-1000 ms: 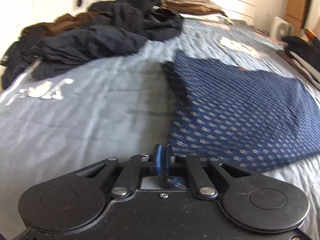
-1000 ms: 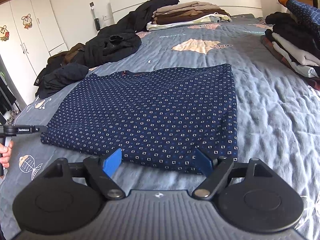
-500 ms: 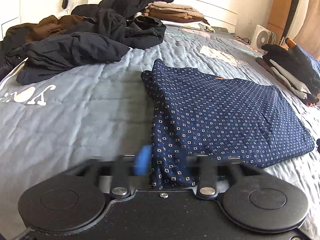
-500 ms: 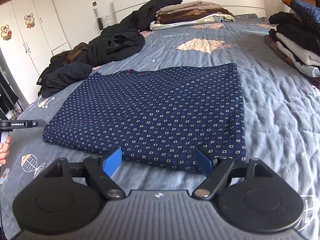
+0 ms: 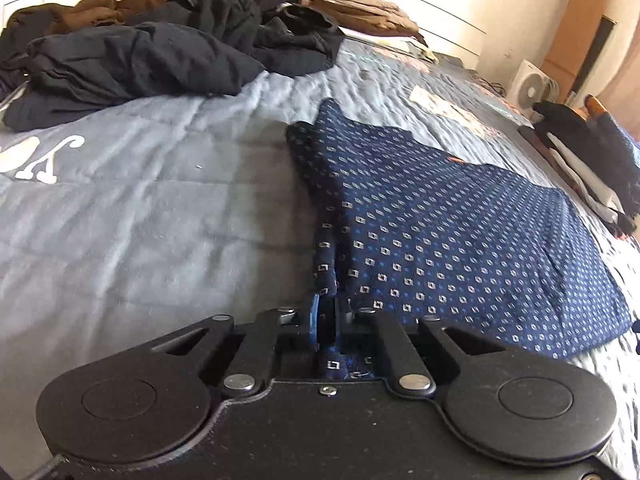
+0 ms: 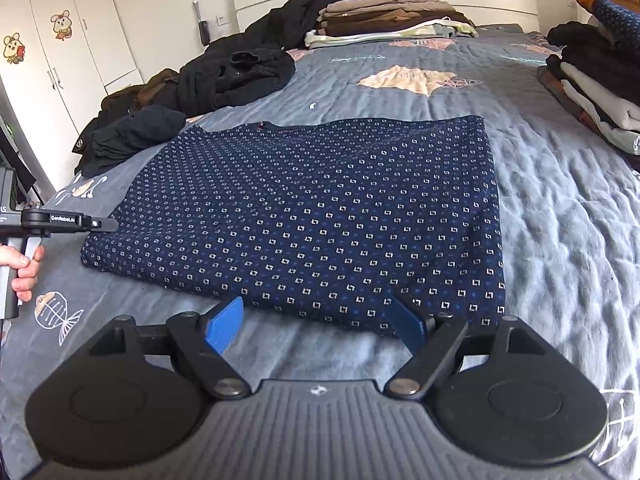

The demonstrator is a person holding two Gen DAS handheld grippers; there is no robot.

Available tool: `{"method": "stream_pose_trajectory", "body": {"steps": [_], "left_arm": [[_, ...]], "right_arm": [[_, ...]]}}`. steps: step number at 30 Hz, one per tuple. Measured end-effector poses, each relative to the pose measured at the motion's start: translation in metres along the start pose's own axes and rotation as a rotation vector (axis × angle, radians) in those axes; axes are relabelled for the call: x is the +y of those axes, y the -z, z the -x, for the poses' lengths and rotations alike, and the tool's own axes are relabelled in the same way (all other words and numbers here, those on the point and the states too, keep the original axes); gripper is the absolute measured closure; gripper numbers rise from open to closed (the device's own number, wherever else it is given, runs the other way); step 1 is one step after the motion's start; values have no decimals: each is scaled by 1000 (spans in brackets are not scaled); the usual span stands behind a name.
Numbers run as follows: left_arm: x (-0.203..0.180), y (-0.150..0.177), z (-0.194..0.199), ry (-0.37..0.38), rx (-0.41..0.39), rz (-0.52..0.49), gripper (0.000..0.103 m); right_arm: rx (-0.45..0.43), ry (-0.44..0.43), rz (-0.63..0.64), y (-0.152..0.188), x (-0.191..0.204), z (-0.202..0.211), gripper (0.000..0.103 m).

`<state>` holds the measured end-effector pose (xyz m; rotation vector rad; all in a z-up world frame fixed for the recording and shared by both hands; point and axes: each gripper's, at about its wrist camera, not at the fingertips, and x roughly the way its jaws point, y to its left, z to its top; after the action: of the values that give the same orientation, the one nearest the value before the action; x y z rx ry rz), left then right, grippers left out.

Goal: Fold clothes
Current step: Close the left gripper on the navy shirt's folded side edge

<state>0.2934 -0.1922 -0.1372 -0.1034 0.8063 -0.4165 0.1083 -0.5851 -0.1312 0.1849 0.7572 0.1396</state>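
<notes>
A navy dotted garment [image 5: 440, 232] [image 6: 320, 208] lies folded flat in a rectangle on the grey quilt [image 6: 560, 220]. My left gripper [image 5: 326, 320] is at its near left corner, jaws closing tight with a ridge of the cloth pinched between the blue pads. In the right wrist view the left gripper [image 6: 100, 224] reaches that corner from the left, held by a person's hand [image 6: 24, 268]. My right gripper [image 6: 316, 312] stands open just in front of the garment's near edge, its fingers on either side of the hem with nothing pinched.
A heap of dark, unfolded clothes [image 5: 140, 60] [image 6: 236, 76] lies at the far left of the bed. Folded stacks sit by the headboard [image 6: 384, 20] and along the right edge [image 6: 592, 92]. A white fan [image 5: 534, 88] stands beyond the bed.
The left gripper opened, slid onto the garment's corner and closed on it, lifting a small ridge of cloth. The right gripper stayed open in place.
</notes>
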Motion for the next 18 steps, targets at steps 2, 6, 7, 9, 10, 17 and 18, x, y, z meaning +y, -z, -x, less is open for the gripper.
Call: {"method": "stream_pose_trajectory", "body": {"steps": [2, 6, 7, 9, 10, 17, 18], "left_arm": [[8, -2, 3, 2, -9, 35, 97], [14, -5, 9, 57, 33, 45, 96], [12, -7, 11, 64, 41, 35, 96], [8, -10, 15, 67, 35, 11, 93], [6, -11, 17, 61, 16, -6, 92], [-1, -16, 3, 61, -61, 26, 52], [-2, -16, -1, 69, -62, 28, 52]], "right_arm": [[5, 4, 0, 1, -1, -1, 23], [4, 2, -5, 1, -3, -1, 23], [2, 0, -7, 1, -3, 0, 23], [-9, -14, -6, 0, -3, 1, 23], [-14, -24, -11, -1, -3, 2, 23], [-38, -83, -62, -7, 8, -2, 23], [-38, -88, -68, -7, 10, -4, 23]]}}
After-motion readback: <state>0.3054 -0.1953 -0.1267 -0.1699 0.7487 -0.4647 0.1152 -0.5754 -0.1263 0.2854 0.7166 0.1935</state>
